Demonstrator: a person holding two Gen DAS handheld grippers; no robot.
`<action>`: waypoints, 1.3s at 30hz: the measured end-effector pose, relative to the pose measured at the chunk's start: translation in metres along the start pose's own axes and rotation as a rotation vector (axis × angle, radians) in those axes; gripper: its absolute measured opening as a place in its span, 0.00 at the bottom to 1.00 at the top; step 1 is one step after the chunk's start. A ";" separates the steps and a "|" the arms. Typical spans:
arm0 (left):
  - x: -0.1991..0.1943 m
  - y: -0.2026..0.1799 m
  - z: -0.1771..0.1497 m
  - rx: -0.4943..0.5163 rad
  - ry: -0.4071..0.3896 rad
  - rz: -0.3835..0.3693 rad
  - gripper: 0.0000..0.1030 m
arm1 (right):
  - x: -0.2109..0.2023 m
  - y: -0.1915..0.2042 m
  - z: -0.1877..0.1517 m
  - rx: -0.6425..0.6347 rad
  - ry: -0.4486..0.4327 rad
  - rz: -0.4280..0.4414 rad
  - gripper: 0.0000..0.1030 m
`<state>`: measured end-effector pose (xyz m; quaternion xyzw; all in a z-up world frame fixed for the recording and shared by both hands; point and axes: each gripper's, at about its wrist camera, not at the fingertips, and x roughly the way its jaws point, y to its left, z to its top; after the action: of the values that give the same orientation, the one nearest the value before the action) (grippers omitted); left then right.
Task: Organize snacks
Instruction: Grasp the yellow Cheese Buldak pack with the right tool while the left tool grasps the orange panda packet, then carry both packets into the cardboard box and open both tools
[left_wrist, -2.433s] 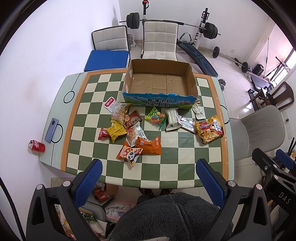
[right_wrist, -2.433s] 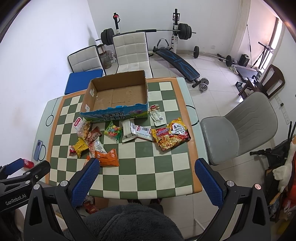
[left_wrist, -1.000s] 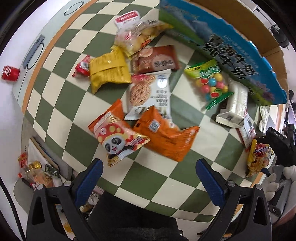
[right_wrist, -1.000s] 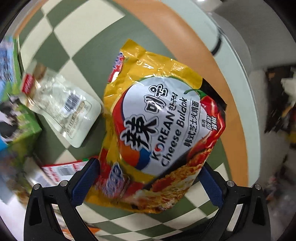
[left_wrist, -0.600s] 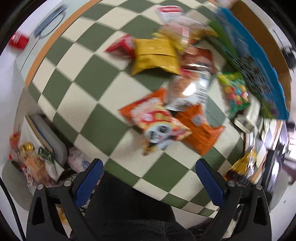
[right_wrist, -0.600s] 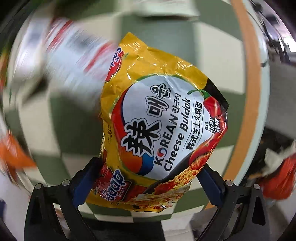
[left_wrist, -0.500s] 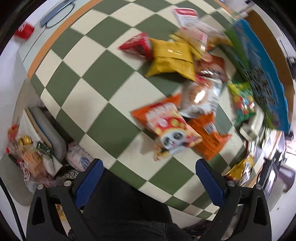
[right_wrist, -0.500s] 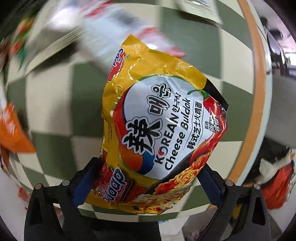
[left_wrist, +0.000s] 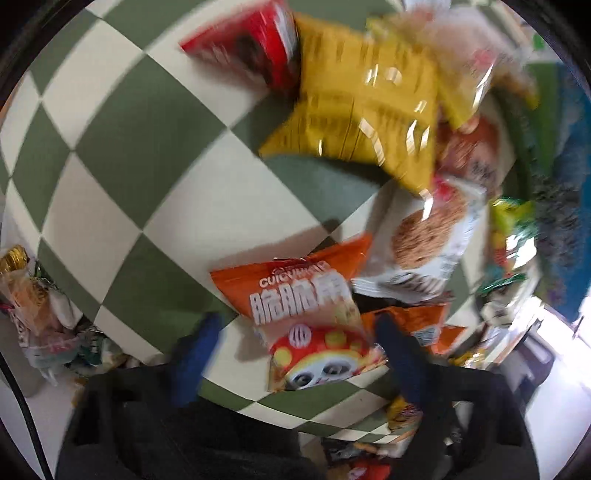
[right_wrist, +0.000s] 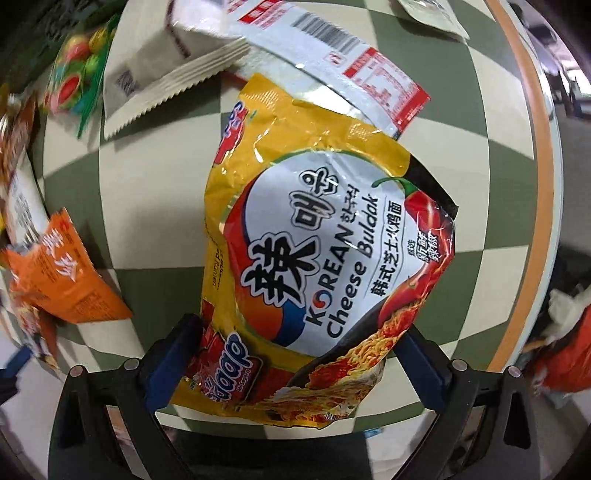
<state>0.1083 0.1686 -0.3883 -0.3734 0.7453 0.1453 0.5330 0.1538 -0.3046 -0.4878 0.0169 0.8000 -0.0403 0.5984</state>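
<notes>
An orange snack bag with a panda (left_wrist: 314, 332) lies near the front edge of the checkered table (left_wrist: 129, 129). My left gripper (left_wrist: 295, 354) points down over it with the bag between the blue fingers. Its jaws are closing; the right finger (left_wrist: 395, 354) is at the bag's edge and the left finger (left_wrist: 199, 350) stands a little apart. In the right wrist view my right gripper (right_wrist: 295, 362) is shut on a yellow Korean cheese noodle packet (right_wrist: 325, 240), held over the table. The picture from the left wrist is blurred.
A yellow bag (left_wrist: 369, 110), a red packet (left_wrist: 251, 44), a cookie packet (left_wrist: 424, 236) and another orange bag (left_wrist: 417, 325) crowd around the panda bag. The blue-sided box (left_wrist: 569, 221) stands at the right. White packets (right_wrist: 332, 48), a candy bag (right_wrist: 77, 62) and the table's orange border (right_wrist: 535, 184) lie under the noodles.
My left gripper has dropped close over the panda bag and its fingers have drawn inward. The noodle packet stays fixed between the right fingers while the table turns and shifts behind it.
</notes>
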 end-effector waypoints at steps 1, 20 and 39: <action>0.005 0.000 0.000 0.007 0.010 0.014 0.54 | -0.001 -0.019 0.006 0.018 -0.002 0.027 1.00; -0.009 -0.041 -0.044 0.525 -0.235 0.379 0.40 | 0.006 -0.137 -0.017 0.194 -0.080 0.121 0.85; -0.168 -0.197 -0.107 0.732 -0.482 0.209 0.38 | -0.025 -0.256 -0.057 -0.024 -0.265 0.408 0.85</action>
<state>0.2009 0.0361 -0.1592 -0.0384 0.6359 0.0080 0.7708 0.0867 -0.5540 -0.4365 0.1653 0.6949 0.0891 0.6941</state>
